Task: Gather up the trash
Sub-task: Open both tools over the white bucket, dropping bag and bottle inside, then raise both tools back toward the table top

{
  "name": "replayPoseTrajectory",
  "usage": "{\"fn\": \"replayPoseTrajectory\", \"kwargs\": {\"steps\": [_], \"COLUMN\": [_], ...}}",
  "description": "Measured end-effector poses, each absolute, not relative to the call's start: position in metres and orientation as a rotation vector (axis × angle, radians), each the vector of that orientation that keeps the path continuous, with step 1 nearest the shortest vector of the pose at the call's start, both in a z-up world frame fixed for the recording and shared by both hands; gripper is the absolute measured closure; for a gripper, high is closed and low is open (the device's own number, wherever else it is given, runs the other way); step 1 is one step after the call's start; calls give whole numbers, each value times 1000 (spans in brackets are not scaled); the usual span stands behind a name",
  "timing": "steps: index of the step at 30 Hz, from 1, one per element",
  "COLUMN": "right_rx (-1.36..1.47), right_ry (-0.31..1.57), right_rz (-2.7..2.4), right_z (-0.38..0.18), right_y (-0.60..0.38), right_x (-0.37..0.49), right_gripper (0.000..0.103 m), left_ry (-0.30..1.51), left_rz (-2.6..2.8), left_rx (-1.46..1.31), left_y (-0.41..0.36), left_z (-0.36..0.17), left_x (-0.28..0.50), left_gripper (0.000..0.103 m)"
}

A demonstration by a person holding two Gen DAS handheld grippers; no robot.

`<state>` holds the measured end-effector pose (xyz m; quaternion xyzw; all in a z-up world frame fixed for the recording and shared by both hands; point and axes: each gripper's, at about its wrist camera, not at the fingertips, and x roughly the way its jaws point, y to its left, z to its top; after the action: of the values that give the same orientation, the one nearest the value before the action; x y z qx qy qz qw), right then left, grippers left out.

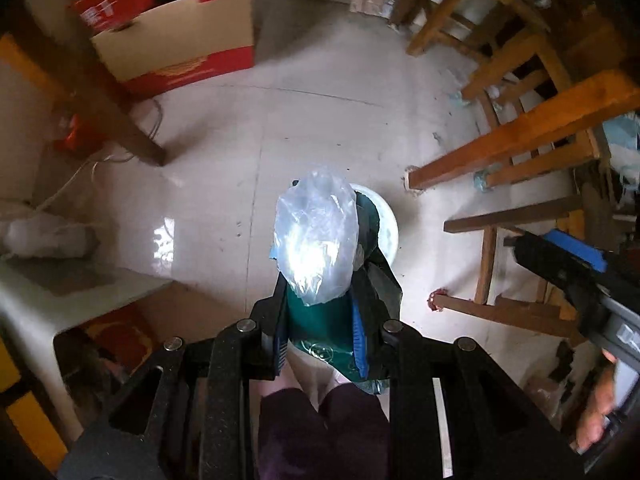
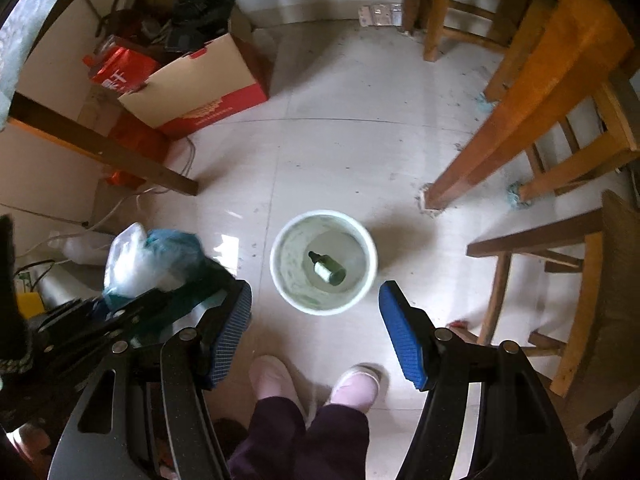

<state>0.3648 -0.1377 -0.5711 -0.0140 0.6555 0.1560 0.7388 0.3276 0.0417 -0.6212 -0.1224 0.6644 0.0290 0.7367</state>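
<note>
Both my grippers point down at the tiled floor. My left gripper [image 1: 320, 320] is clamped on a bundle of trash [image 1: 316, 240], clear plastic over green wrapping, held above the white bin [image 2: 324, 262]. In the left wrist view the bundle hides most of the bin. My right gripper [image 2: 316, 328] has its jaws apart, nothing between them, over the bin's near rim. A green bottle [image 2: 328, 268] lies inside the bin. My slippers [image 2: 356, 384] are partly cut off by my legs.

Open tiled floor [image 2: 328, 152] surrounds the bin [image 2: 280, 276]; its mouth is clear from above (only a small bottle [image 2: 329, 272] inside). Chair legs [image 2: 492, 148] crowd the right, a table leg [image 2: 104, 152] and box [image 2: 200, 92] the left.
</note>
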Motion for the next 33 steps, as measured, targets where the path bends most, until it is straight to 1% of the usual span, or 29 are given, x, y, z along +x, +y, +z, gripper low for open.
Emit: {"fn": "replayPoseTrajectory", "kwargs": {"steps": [3, 4, 5, 7, 11, 16, 19, 24, 33], "right_rx": [-15, -11, -6, 2, 16, 36, 44, 41, 42], "right_ry": [1437, 1439, 1440, 1439, 1429, 1418, 1411, 1378, 1292], "right_rz": [327, 318, 310, 298, 283, 283, 293, 314, 313], "right_z": [-574, -575, -575, -575, -569, -556, -543, -501, -401], "right_y": [-148, -152, -155, -160, -165, -164, -164, -157, -146], "right_x": [367, 368, 368, 369, 370, 371, 373, 375, 363], "right_gripper": [40, 40, 40, 40, 40, 40, 40, 40, 40], "left_ry": [1481, 1500, 1521, 1559, 1581, 1573, 1556, 1513, 1354], "left_rz": [29, 17, 7, -2, -16, -38, -27, -9, 6], "left_rx": [-249, -243, -237, -212, -175, -204, -199, -217, -230], "left_y": [24, 18, 13, 5, -4, -3, 2, 14, 42], "left_z": [-640, -648, -654, -664, -664, -643, -618, -568, -434], "left_x": [341, 346, 350, 356, 357, 356, 355, 358, 353], "left_gripper": [77, 72, 70, 61, 61, 59, 59, 59, 59]}}
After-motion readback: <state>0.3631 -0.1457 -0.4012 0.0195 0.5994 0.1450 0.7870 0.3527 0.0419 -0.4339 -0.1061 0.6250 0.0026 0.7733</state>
